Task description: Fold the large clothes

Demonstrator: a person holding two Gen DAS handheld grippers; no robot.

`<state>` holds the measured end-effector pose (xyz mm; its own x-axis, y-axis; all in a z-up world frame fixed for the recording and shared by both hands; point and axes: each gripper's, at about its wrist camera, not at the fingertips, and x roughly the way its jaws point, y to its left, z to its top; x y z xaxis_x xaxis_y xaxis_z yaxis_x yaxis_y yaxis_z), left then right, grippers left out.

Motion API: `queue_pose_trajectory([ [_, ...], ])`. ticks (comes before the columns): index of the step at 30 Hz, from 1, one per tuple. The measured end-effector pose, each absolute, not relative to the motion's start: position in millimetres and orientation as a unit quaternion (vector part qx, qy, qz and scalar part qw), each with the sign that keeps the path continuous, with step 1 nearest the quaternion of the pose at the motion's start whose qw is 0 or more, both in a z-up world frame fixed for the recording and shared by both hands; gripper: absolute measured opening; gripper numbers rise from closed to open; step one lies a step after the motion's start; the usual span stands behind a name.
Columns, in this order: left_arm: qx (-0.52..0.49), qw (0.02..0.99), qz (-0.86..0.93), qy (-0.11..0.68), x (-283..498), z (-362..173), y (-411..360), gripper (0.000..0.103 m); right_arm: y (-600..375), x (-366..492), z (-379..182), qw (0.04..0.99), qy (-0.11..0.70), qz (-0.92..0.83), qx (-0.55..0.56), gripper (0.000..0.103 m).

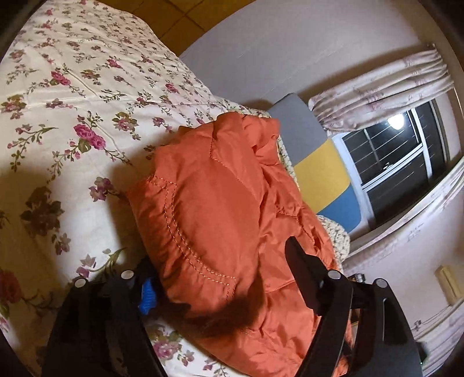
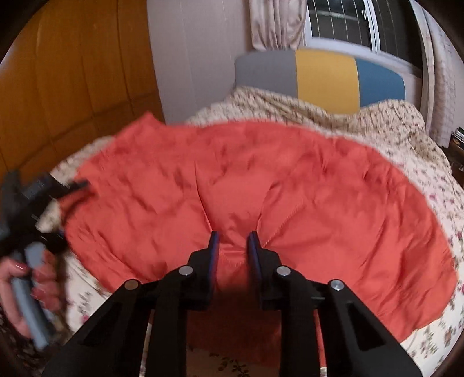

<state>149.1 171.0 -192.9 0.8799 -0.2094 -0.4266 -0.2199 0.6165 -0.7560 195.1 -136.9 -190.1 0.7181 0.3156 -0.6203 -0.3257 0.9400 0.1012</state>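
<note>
A large orange padded jacket (image 2: 261, 185) lies spread on the flowered bedspread (image 2: 406, 145). In the right wrist view my right gripper (image 2: 233, 240) pinches a bunched fold of its near edge between the two blue-padded fingers. My left gripper (image 2: 66, 197) shows blurred at the jacket's left end, held in a hand. In the left wrist view the jacket (image 1: 220, 208) bulges between the wide-spread fingers of my left gripper (image 1: 220, 278); the fabric lies over and between them, and whether they touch it is unclear.
A headboard (image 2: 322, 78) in grey, yellow and blue stands behind the bed, under a window (image 2: 342, 23) with curtains. A wooden wardrobe (image 2: 72, 87) is at the left. The bedspread (image 1: 72, 116) stretches wide to the left of the jacket.
</note>
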Motion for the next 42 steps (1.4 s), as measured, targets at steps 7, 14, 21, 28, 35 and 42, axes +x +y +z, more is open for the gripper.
queue_pose_trajectory([
  [7,-0.451,0.860,-0.001,0.238,149.5,-192.3,174.9,0.082,-130.9,198.8,-203.8,0.928,0.326,0.177,-0.006,0.020],
  [14,-0.482,0.840,0.037,0.248,158.2,-197.2,179.0,0.058,-139.6,195.1,-205.9,0.929,0.323,0.180,-0.003,0.020],
  [21,-0.461,0.852,0.037,0.246,152.7,-175.1,174.3,0.029,-143.7,193.9,-207.4,0.928,0.326,0.182,0.004,0.020],
  [28,-0.309,0.930,0.038,0.195,143.6,-110.3,121.7,0.023,-147.9,197.2,-208.6,0.926,0.329,0.184,0.017,0.020],
  [35,-0.199,0.966,0.015,0.163,137.5,-74.0,73.8,0.023,-154.1,200.7,-209.7,0.923,0.332,0.192,0.038,0.020],
  [42,-0.134,0.980,-0.035,0.143,131.8,-51.7,29.7,0.023,-167.3,205.6,-210.9,0.916,0.337,0.206,0.072,0.020],
])
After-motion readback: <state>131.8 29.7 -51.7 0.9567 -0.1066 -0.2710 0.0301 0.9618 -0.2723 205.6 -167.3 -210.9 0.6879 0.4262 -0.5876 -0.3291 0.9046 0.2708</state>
